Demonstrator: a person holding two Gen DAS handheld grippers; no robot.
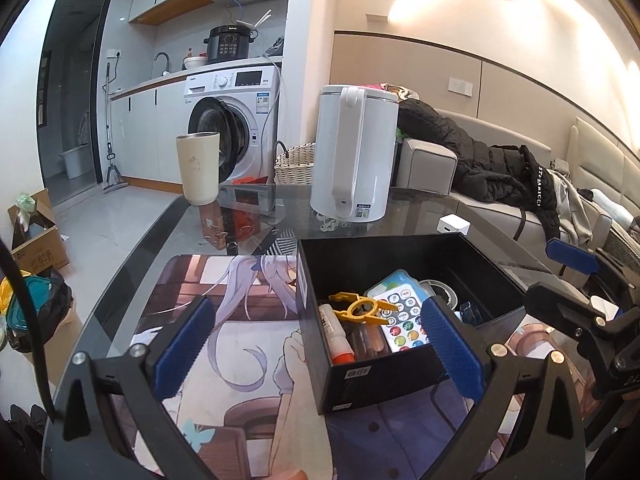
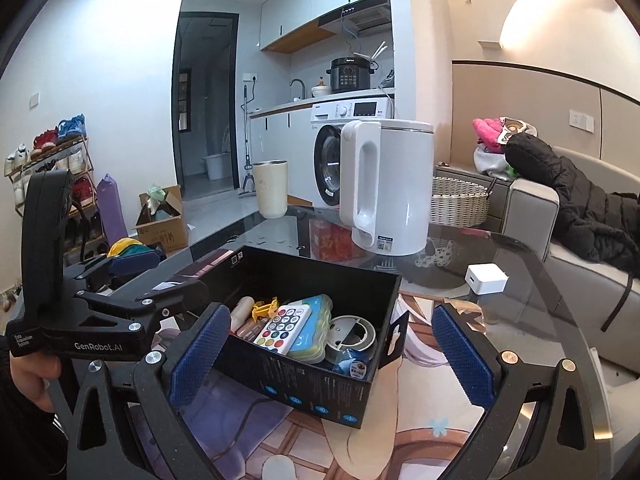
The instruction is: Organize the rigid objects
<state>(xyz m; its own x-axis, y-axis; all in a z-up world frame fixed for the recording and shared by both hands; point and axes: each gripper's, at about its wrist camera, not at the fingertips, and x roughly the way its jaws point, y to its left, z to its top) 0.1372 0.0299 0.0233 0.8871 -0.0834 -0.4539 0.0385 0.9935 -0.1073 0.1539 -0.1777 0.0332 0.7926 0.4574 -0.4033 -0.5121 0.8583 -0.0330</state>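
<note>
Kitchen cabinets and a white front-loading washing machine (image 1: 236,128) fill the background behind a dark glass table (image 1: 256,216), which carries a printed anime desk mat (image 1: 224,320). On the mat sits an open black cardboard box (image 2: 320,392), holding a white remote control with coloured buttons (image 2: 284,330), a yellow plastic clip (image 1: 362,308), a white tube with an orange cap (image 1: 338,336) and a round white tape roll (image 2: 352,334), all lying loosely together. Behind the box, on the bare glass, stand a white electric kettle (image 1: 354,152) and a cream tumbler (image 1: 199,168), well apart from each other; a small white cube charger (image 2: 486,278) lies to the right of the box. The left gripper (image 1: 316,344) hovers at the box's near left corner with its blue-padded fingers (image 1: 182,344) spread wide, gripping nothing. The right gripper (image 2: 334,360) is likewise wide open and empty, its fingers (image 2: 464,356) on either side of the box's near end without touching it.
</note>
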